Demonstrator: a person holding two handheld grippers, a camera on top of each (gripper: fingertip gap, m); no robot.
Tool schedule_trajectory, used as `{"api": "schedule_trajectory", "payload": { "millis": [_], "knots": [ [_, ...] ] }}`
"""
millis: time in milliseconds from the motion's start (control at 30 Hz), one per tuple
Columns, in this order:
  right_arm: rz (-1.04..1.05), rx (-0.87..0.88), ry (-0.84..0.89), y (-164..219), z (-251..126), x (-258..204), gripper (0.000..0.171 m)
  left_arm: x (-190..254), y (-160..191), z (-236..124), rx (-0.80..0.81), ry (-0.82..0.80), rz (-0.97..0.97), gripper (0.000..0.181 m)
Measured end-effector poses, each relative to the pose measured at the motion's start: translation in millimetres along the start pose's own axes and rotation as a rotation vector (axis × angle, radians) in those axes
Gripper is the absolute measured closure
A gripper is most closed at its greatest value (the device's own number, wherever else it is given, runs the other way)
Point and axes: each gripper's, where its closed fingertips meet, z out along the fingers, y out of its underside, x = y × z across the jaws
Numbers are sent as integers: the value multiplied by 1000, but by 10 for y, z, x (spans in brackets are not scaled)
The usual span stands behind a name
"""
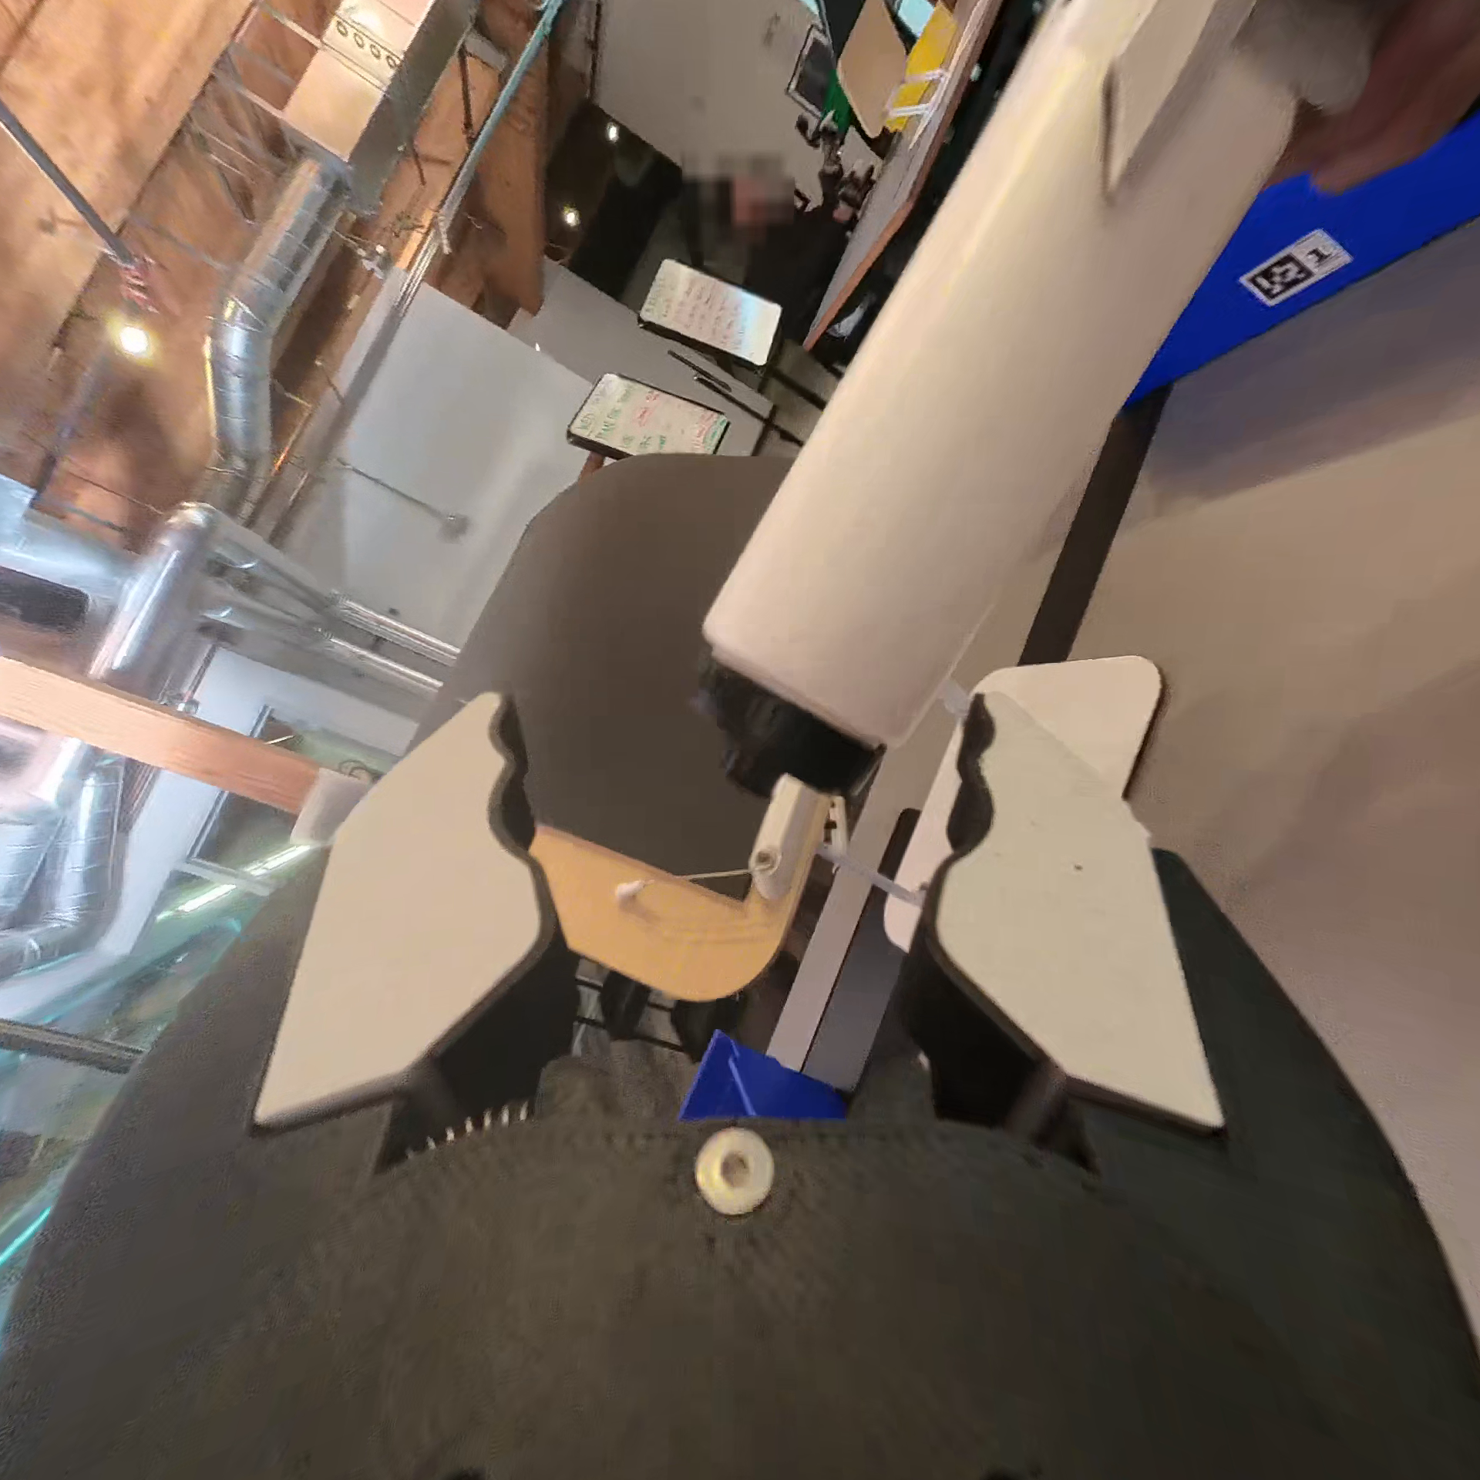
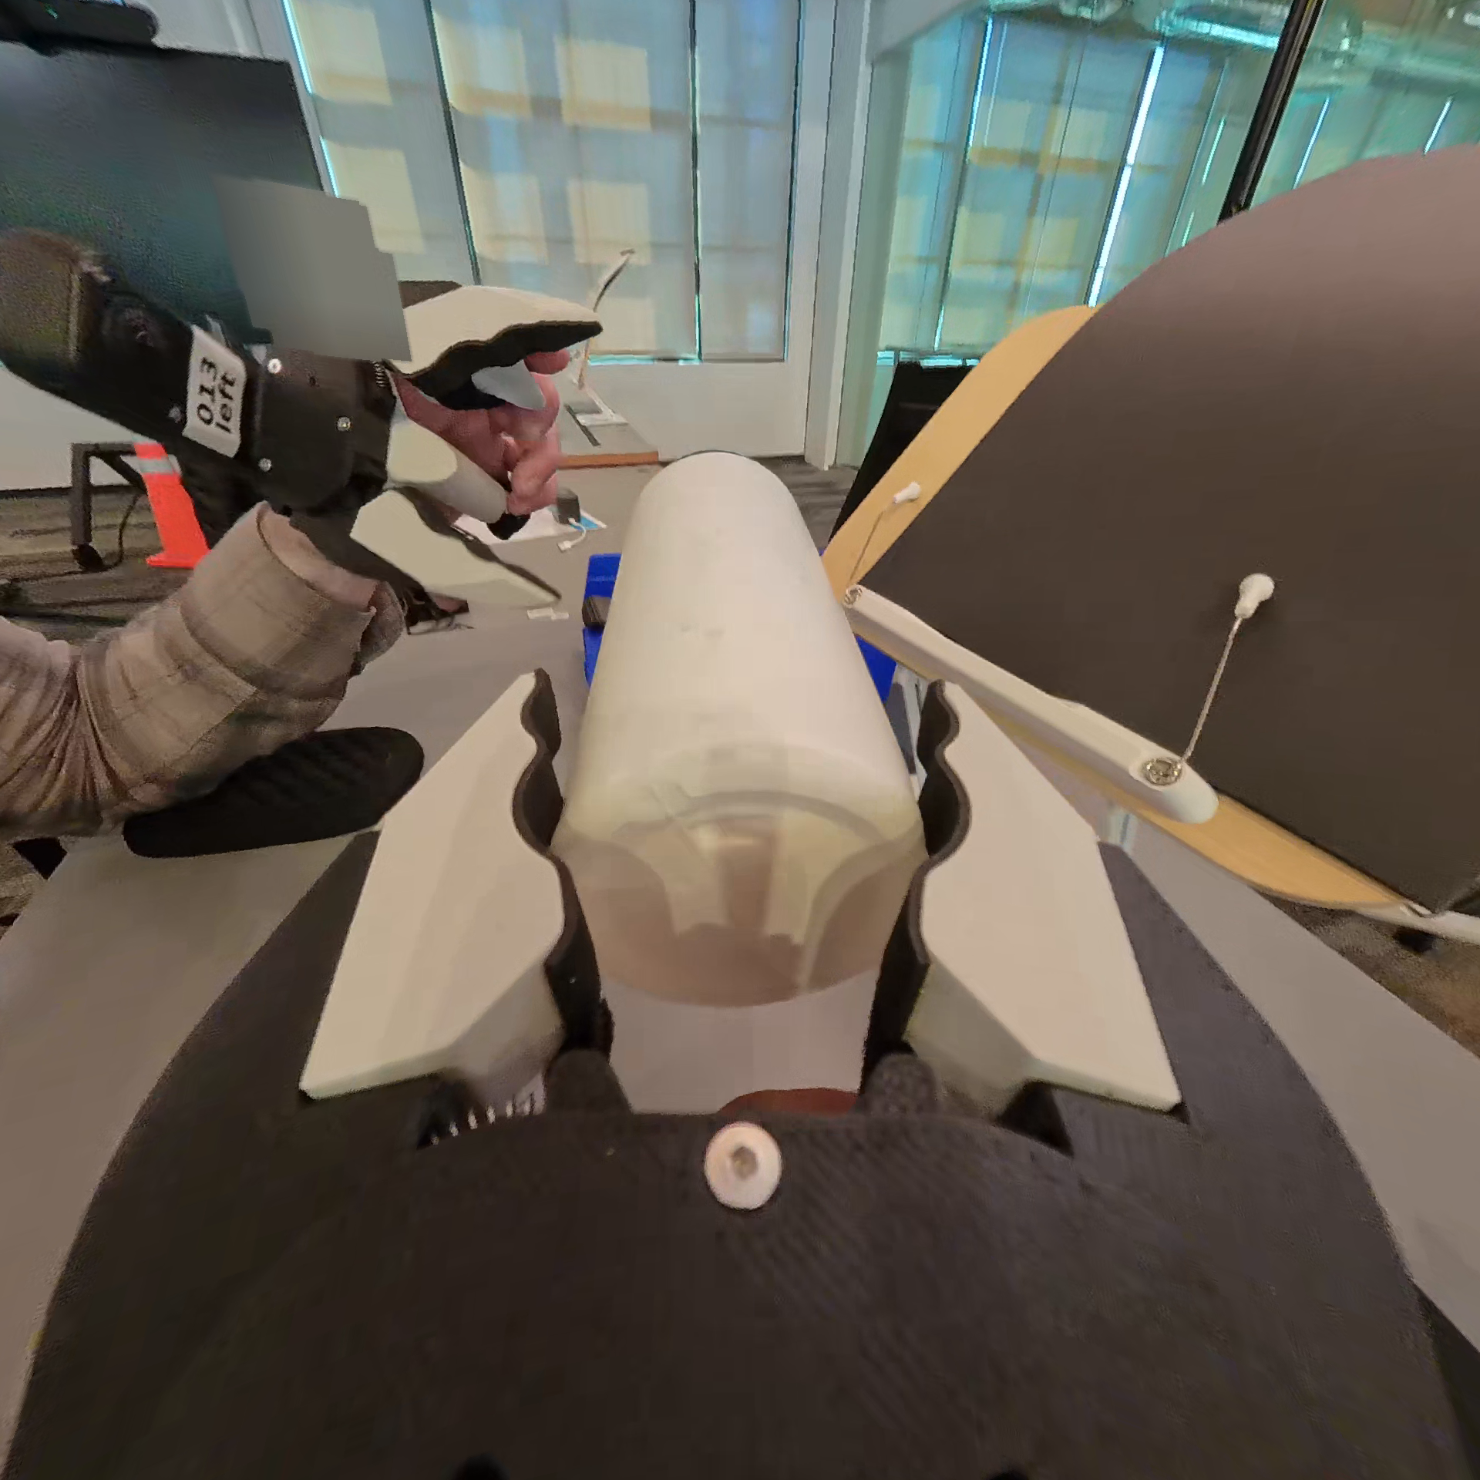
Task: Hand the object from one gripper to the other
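A white bottle (image 2: 721,681) with a black cap (image 1: 777,737) is the object. My right gripper (image 2: 737,693) is shut on the bottle's base end, and the bottle points away from it. In the left wrist view the bottle (image 1: 921,416) comes in from the upper right. Its cap end is near the gap of my left gripper (image 1: 741,713), closer to the right finger (image 1: 1041,881). The left gripper is open and empty, touching nothing. It also shows in the right wrist view (image 2: 573,464), held up left of the bottle's far end.
A grey table (image 1: 1321,641) carries a blue bin (image 1: 1249,264), which also shows behind the bottle in the right wrist view (image 2: 601,609). A dark-backed chair (image 2: 1201,561) stands close on the right. A person's sleeve (image 2: 200,665) and an orange cone (image 2: 172,512) are at left.
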Motion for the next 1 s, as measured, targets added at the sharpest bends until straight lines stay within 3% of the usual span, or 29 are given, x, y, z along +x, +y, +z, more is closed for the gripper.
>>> {"api": "schedule_trajectory", "payload": {
  "millis": [100, 267, 433, 700, 1000],
  "knots": [
    [36, -61, 27, 52, 9, 36, 82, 130, -52, 189, -37, -75, 76, 63],
    [145, -126, 39, 151, 100, 47, 82, 398, 31, 471, -150, -161, 216, 61],
    [203, -192, 30, 299, 265, -14, 82, 514, 248, 623, -230, -233, 277, 69],
    [203, -267, 13, 410, 497, -202, 82, 693, 540, 734, -326, -195, 299, 77],
    [140, -215, 10, 244, 526, -294, 81, 624, 473, 702, -256, -247, 273, 80]
  ]
}}
